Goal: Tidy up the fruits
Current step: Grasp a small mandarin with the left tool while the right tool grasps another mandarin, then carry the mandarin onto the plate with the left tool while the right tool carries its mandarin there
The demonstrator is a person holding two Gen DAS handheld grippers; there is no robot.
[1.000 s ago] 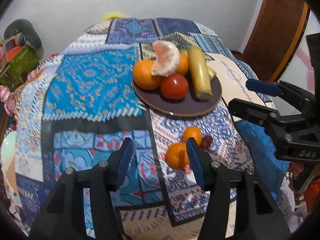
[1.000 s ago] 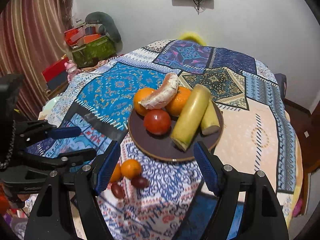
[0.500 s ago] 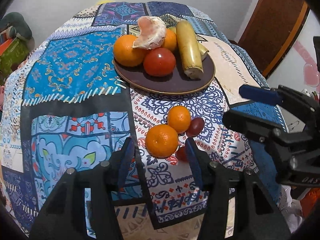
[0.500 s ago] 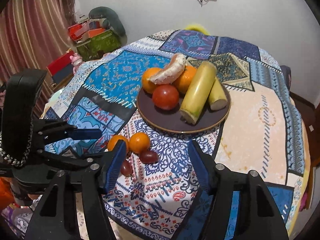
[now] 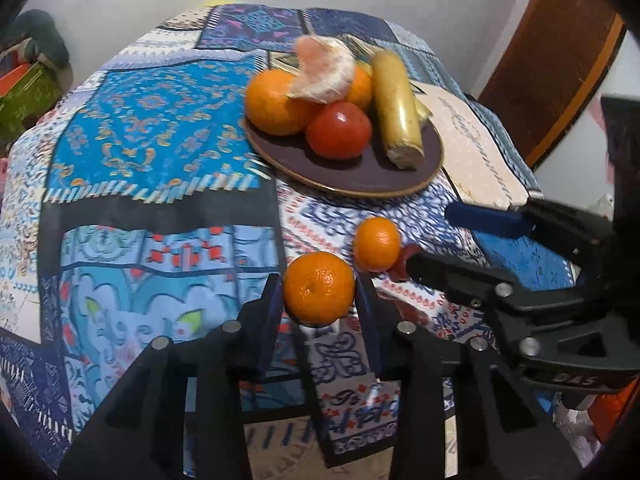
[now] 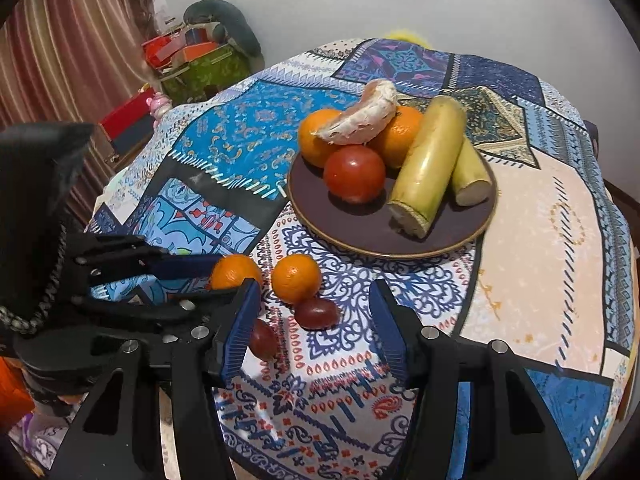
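Closed in since prior frame: left gripper [image 5: 318, 294] clamped on mandarin [image 5: 318, 288]; plate [image 5: 360, 178] dead ahead; right gripper [image 6: 314, 320] agape.

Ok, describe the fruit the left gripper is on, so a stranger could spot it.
Start at the dark plate of fruit on the patterned tablecloth. In front of it lie two loose mandarins. It is the nearer, larger mandarin, the one between the left gripper fingers.

Black plastic frames, silver screws, ribbed blue pads on the fingers [image 6: 240, 332].
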